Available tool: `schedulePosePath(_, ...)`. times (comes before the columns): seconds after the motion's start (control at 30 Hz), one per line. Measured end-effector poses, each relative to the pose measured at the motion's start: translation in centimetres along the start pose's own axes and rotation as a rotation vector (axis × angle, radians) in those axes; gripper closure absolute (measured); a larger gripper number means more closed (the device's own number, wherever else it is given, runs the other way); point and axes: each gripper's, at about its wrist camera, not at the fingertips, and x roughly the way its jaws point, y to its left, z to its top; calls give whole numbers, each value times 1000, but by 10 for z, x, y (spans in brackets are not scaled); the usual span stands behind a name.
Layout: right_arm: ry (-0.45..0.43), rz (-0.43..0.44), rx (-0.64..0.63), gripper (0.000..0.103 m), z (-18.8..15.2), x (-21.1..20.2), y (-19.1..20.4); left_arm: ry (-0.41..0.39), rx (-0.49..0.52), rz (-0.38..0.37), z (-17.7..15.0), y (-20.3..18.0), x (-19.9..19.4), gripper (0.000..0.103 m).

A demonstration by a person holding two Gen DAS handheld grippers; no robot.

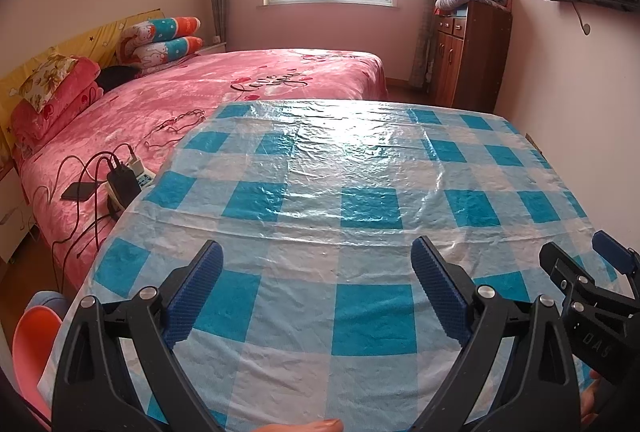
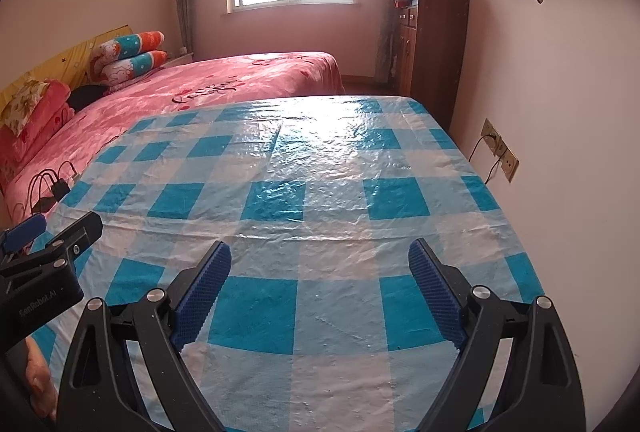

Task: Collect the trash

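A table under a blue-and-white checked plastic cloth [image 1: 320,168] [image 2: 304,168] fills both views, and I see no trash on it. My left gripper [image 1: 318,252] hovers open above the near part of the cloth, with nothing between its blue pads. My right gripper [image 2: 320,252] is held the same way, open and empty. In the left wrist view the right gripper [image 1: 576,260] shows at the right edge. In the right wrist view the left gripper [image 2: 56,228] shows at the left edge. A fingertip [image 1: 316,425] of the person shows at the bottom.
A bed with a pink cover [image 1: 224,88] stands left of the table, with a phone, chargers and cables [image 1: 116,180] on it. A wooden cabinet [image 1: 468,52] with folded blankets stands at the back right. A wall socket [image 2: 500,148] sits right of the table. An orange-pink stool [image 1: 32,344] stands low left.
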Motion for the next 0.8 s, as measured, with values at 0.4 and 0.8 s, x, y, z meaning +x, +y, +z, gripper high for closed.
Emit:
schedulePosePath(0.4,37,8,4,14,1,11,3,8,13,6,7,2,13,8)
schedulePosePath(0.8,189,1,-6,10,7,50,13,157,-9,2,6,6,60,8)
